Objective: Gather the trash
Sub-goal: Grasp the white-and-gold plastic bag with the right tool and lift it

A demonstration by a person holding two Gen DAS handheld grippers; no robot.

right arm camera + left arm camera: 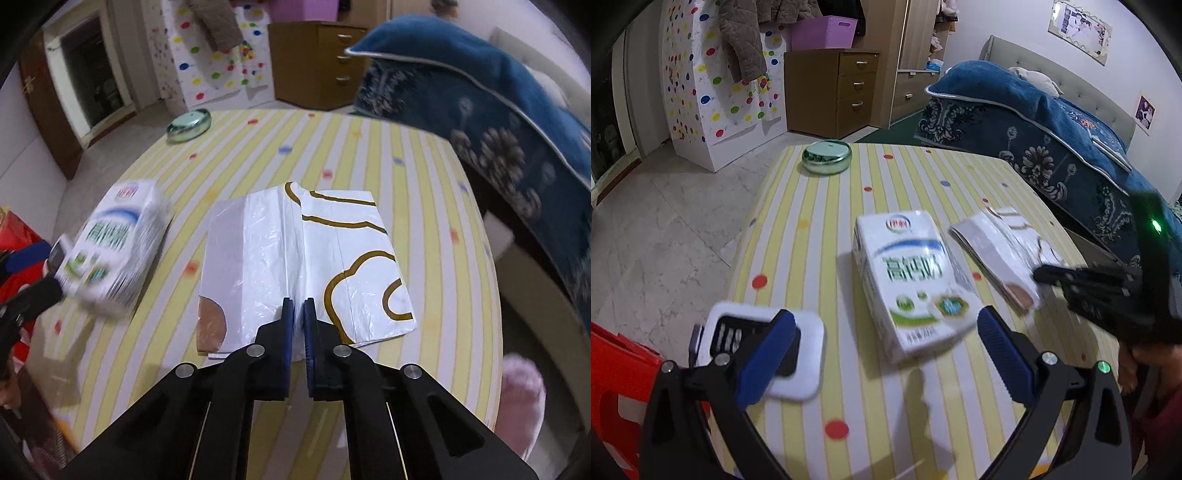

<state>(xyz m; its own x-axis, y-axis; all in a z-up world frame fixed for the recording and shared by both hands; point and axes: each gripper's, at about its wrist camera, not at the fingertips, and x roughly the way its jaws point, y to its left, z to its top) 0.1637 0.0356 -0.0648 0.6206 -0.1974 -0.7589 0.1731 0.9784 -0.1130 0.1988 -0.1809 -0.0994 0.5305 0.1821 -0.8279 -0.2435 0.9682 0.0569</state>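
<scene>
Right tongs [299,306] pinch plastic bag [295,258]; left tongs [886,332] apart around lengthwise milk carton [912,284].

Left wrist view: looks forward and down from low over the near edge of the striped table [812,229], close to the milk carton [916,284].
Right wrist view: looks down from close above the folded plastic bag [295,258], facing the far table edge.
Shared: carton [118,251], bag [997,258], green tin [827,155] [189,125], drawer cabinet [834,92] [321,62], blue bedding [1034,133] [480,96].
</scene>
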